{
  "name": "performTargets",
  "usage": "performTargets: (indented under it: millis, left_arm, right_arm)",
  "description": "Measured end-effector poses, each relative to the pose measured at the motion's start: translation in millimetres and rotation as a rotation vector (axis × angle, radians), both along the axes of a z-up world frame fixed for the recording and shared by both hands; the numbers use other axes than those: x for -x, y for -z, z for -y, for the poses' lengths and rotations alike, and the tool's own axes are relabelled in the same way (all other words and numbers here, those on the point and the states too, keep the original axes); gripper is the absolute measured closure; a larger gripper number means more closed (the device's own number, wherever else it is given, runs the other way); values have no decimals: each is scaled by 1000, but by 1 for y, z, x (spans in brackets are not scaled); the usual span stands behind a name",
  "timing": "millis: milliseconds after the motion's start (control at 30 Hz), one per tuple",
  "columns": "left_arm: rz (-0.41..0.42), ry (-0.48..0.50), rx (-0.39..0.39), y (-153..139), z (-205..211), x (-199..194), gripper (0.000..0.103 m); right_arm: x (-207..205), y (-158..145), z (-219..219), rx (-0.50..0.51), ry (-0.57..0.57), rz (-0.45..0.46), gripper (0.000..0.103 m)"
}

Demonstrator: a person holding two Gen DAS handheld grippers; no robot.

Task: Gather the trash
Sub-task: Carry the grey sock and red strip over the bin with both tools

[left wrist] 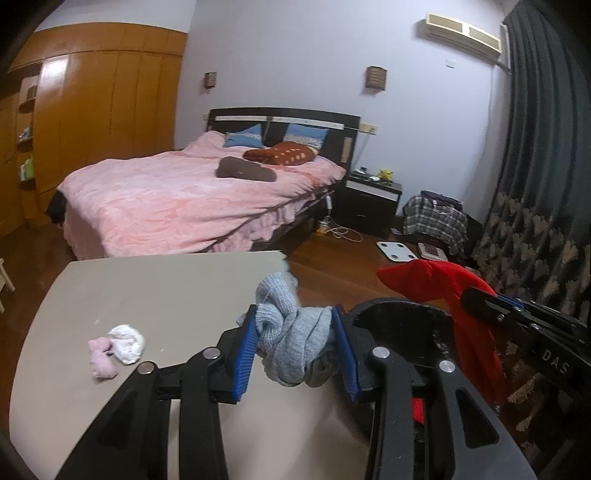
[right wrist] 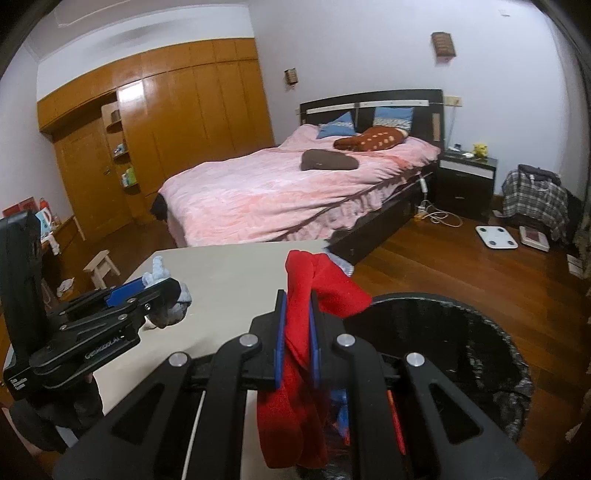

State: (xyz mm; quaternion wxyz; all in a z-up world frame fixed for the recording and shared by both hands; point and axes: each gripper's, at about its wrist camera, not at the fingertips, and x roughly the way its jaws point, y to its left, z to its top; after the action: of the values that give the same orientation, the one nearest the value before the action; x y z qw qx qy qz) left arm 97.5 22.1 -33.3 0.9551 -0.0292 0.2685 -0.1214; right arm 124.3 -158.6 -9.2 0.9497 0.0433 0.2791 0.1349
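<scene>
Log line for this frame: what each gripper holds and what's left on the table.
left gripper: shut on grey sock bundle | right gripper: shut on red cloth | bin: beside table | table: pink-white bundle remains

A bed (left wrist: 192, 199) with a pink cover and a dark headboard stood against the pale wall (left wrist: 295, 55). Orange wooden wardrobes (right wrist: 184, 110) filled the far side. A dark nightstand (left wrist: 371, 203) sat just beside the bed, on the brown wood floor (right wrist: 443, 273). Dark curtains (left wrist: 535, 129) hung at the right, an air conditioner (left wrist: 463, 35) mounted high beside them.
</scene>
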Motion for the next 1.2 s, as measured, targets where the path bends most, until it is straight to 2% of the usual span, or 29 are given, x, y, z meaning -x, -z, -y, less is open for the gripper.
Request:
performTargets:
  millis: [600, 1200]
  left_arm:
    - [24, 164, -3, -4, 87, -10, 64]
    - [-15, 283, 13, 23, 151, -36, 63]
  right_arm:
    - [14, 10, 78, 29, 152, -3, 93]
    - [17, 44, 129, 31, 262, -63, 93]
